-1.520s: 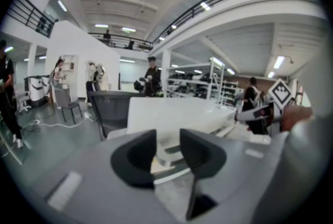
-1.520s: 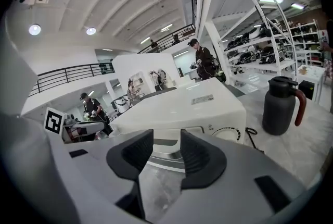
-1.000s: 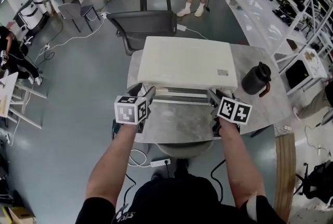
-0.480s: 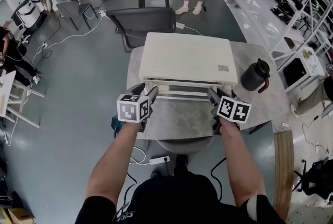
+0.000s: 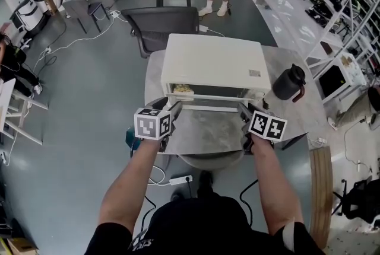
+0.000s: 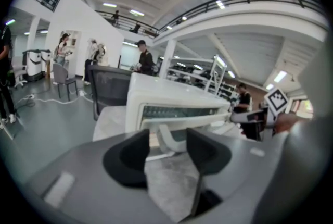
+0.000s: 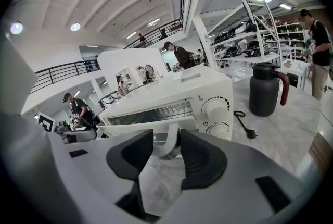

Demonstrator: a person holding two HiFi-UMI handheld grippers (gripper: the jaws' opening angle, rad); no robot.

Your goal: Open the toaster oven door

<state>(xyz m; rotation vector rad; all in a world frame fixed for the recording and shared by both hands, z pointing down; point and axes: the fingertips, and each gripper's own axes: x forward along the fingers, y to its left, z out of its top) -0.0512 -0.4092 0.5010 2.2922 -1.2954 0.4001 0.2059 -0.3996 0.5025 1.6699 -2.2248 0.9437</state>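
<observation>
A cream toaster oven (image 5: 214, 64) stands on a grey stone table (image 5: 205, 136). Its door (image 5: 208, 104) hangs ajar, tipped toward me, and something yellowish (image 5: 182, 89) shows on the rack inside. My left gripper (image 5: 174, 109) is at the left end of the door handle (image 6: 169, 137), whose post sits between its pads, close against the right one. My right gripper (image 5: 243, 111) holds the right end of the handle (image 7: 169, 142). Its jaws have just been closing, and the post fills the gap between the pads. The knobs (image 7: 216, 108) are just right of that grip.
A black jug (image 5: 289, 83) with a red-trimmed handle stands on the table right of the oven, with the oven's plug (image 7: 250, 133) lying near it. A dark office chair (image 5: 163, 25) is behind the table. Shelving runs along the right wall, and people stand farther back.
The oven door has swung from shut to ajar, baring the dark opening. Both grippers have come a little toward me with the handle.
</observation>
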